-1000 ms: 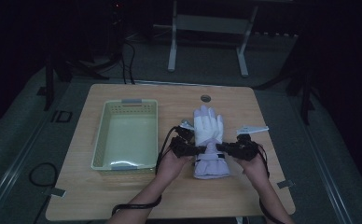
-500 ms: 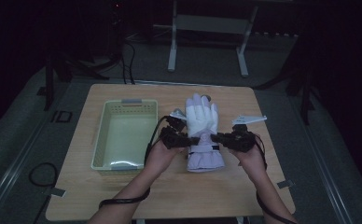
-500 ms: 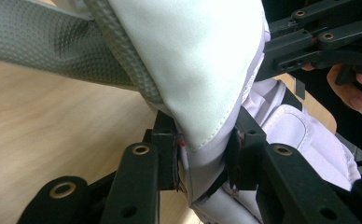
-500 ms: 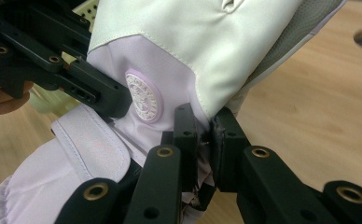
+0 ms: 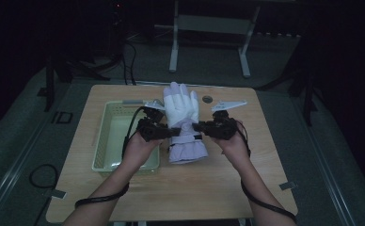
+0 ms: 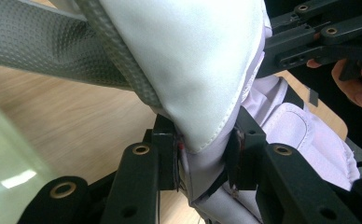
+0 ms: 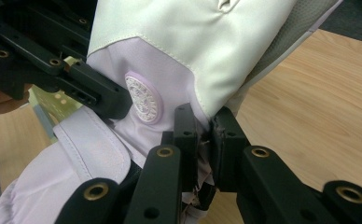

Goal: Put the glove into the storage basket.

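Room: dark, with a lit wooden bench (image 5: 265,165) on a grey floor.
Glove (image 5: 183,113): white with a lilac cuff, held up over the bench's middle, fingers pointing away from the person, cuff hanging toward them.
Left tongs (image 5: 171,133): pinching the glove's left edge at the wrist; white fabric sits squeezed between the pads in the left gripper view.
Right tongs (image 5: 197,127): pinching the glove's right edge at the wrist, beside a round lilac badge (image 7: 142,99).
Basket (image 5: 103,136): pale green, on the bench just left of the glove.
Round disc (image 5: 207,99): small, on the bench's far side.
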